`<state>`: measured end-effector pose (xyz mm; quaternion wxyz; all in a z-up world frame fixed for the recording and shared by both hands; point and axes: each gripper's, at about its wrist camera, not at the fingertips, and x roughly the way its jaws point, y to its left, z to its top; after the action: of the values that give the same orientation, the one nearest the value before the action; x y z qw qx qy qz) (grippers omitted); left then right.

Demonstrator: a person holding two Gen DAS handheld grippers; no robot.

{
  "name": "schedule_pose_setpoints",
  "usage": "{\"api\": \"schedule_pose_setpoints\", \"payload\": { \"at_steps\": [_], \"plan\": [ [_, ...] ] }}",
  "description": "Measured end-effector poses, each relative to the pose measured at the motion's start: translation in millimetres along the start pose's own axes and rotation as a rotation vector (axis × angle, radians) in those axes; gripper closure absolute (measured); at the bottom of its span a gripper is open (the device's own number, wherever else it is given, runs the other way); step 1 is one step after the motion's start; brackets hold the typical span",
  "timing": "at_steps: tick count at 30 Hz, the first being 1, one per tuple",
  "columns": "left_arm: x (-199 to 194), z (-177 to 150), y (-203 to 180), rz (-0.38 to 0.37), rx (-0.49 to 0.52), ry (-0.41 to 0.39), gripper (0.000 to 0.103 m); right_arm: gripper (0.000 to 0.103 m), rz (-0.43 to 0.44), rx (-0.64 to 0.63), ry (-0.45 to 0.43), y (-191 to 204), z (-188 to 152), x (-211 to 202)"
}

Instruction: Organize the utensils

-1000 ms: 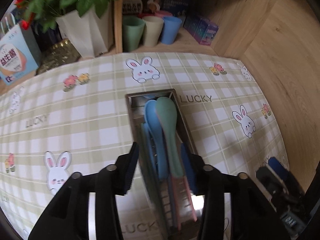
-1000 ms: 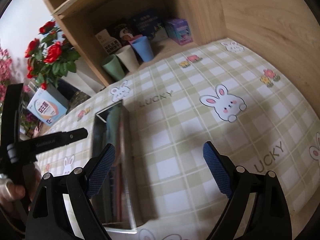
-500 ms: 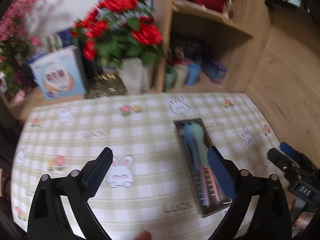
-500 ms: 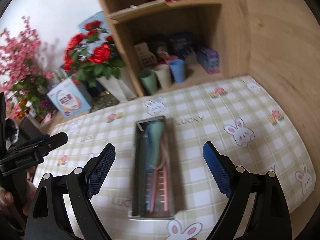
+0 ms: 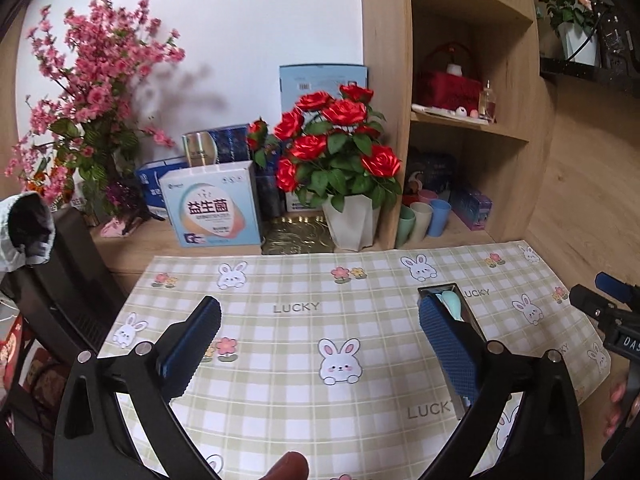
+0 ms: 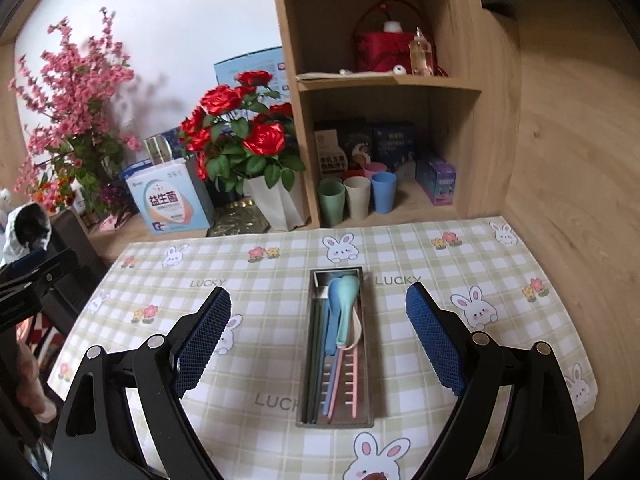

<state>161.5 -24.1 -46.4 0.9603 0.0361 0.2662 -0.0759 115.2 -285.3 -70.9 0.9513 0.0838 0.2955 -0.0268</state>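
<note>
A narrow metal tray (image 6: 370,320) lies on the checked mat, and in it are a blue spoon (image 6: 332,320), a green spoon (image 6: 347,304), pink utensils (image 6: 352,376) and dark green chopsticks (image 6: 315,360). My right gripper (image 6: 318,300) hovers above and in front of the tray, open, holding nothing. My left gripper (image 5: 320,320) is high over the middle of the mat; its jaws are still opening, with nothing between them. In the left wrist view the tray (image 5: 475,320) is partly hidden behind my right-hand finger (image 5: 448,344).
A white pot of red roses (image 6: 276,200), three cups (image 6: 356,198) and boxes stand along the back on the wooden shelf unit (image 6: 294,120). A wooden wall (image 6: 568,160) runs along the mat's right side. Pink blossom branches (image 5: 92,92) rise at the far left.
Both grippers have drawn back and risen, so the whole mat now shows. The left gripper, narrow around the spoons in the tray a second ago, has opened wide and swung left.
</note>
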Motion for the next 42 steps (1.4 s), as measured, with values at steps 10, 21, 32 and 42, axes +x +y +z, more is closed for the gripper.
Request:
{"api": "schedule_pose_setpoints", "payload": {
  "at_steps": [10,21,32,42],
  "plan": [
    [-28,-6,8,-0.010,0.017,-0.039,0.006,0.017,-0.011,-0.017,-0.046,19,1,-19],
    [-40,-4,14,-0.029,0.003,-0.065,0.006,0.017,-0.005,-0.029,-0.077,33,5,-31],
    [-50,-4,21,-0.022,-0.007,-0.072,0.006,0.017,-0.005,-0.021,-0.091,33,6,-38],
    [-52,-6,26,-0.034,-0.017,-0.073,0.006,0.017,-0.015,-0.017,-0.101,32,6,-42]
  ]
}}
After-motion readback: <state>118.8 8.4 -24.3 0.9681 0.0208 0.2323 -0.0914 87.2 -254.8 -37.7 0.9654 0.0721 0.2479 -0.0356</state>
